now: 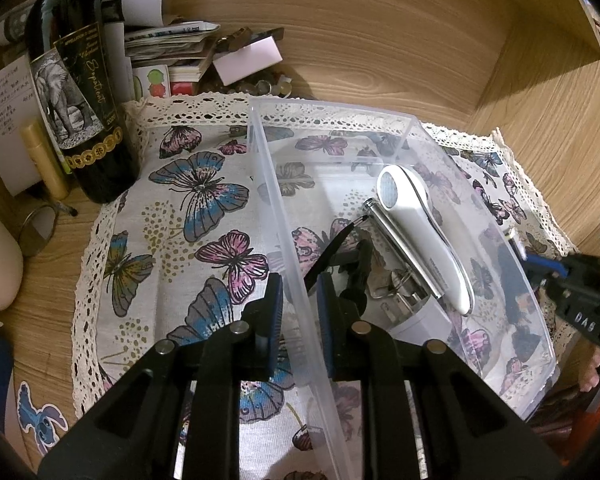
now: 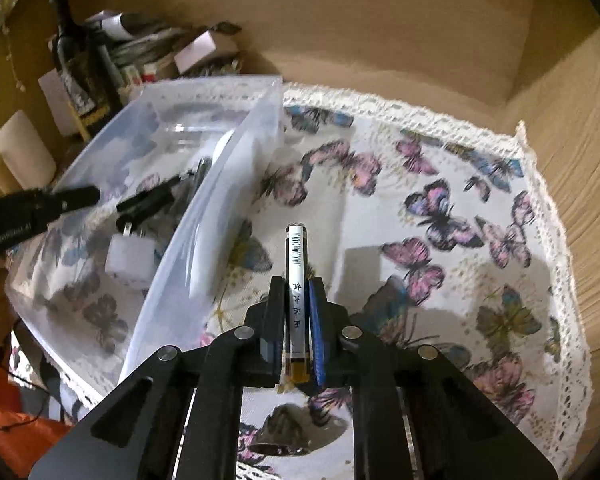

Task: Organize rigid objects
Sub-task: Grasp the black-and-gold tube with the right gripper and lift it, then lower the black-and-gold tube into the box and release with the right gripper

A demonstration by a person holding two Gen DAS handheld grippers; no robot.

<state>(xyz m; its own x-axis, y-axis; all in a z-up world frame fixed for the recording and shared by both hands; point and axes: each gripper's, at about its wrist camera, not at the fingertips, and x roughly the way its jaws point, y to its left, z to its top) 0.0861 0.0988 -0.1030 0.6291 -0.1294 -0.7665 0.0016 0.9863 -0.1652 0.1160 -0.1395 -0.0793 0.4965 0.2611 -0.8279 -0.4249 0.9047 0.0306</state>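
Observation:
A clear plastic bin [image 1: 540, 320] sits on the butterfly cloth; it also shows in the right wrist view [image 2: 220, 184]. Inside lie a white handheld device [image 1: 424, 220], a silver pen-like tube [image 1: 400, 240], a white plug adapter [image 2: 130, 258] and a black item [image 2: 148, 202]. My left gripper [image 1: 298, 300] straddles the bin's left wall, one finger inside and one outside, with the jaws close on it. My right gripper [image 2: 298, 300] is shut on a slim white tube with a barcode and an amber end [image 2: 296, 276], held above the cloth to the right of the bin.
A dark wine bottle [image 1: 80, 92], a gold tube [image 1: 46, 160], stacked papers and boxes [image 1: 172, 48] and a round mirror [image 1: 40, 228] crowd the back left. A white cylinder [image 2: 24, 152] stands left. Wooden walls close the back and right. The butterfly cloth [image 2: 440, 220] covers the tabletop.

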